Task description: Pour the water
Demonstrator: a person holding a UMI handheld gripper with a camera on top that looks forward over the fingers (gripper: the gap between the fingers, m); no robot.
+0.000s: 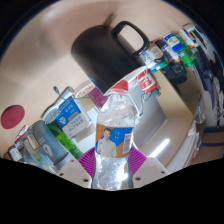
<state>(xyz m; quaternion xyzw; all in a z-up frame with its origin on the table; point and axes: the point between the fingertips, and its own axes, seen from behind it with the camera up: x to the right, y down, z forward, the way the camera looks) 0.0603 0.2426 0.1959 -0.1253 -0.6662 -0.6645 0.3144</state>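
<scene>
Cluttered tabletop (50,75) tilts behind; gripper (113,158) seems clamped on the bottle (115,135), its mouth at twelve o'clock under the mug (105,55); pouring looks underway, needing more tilt

I seem to be at a kitchen or pantry bench (40,70), pale and smooth. A black kettle or jug (105,50) stands on it, and cartons (68,115) and small bottles (172,52) of drinks or groceries are lined up along it. A water bottle (117,135) adds to that food-and-drink look.
</scene>
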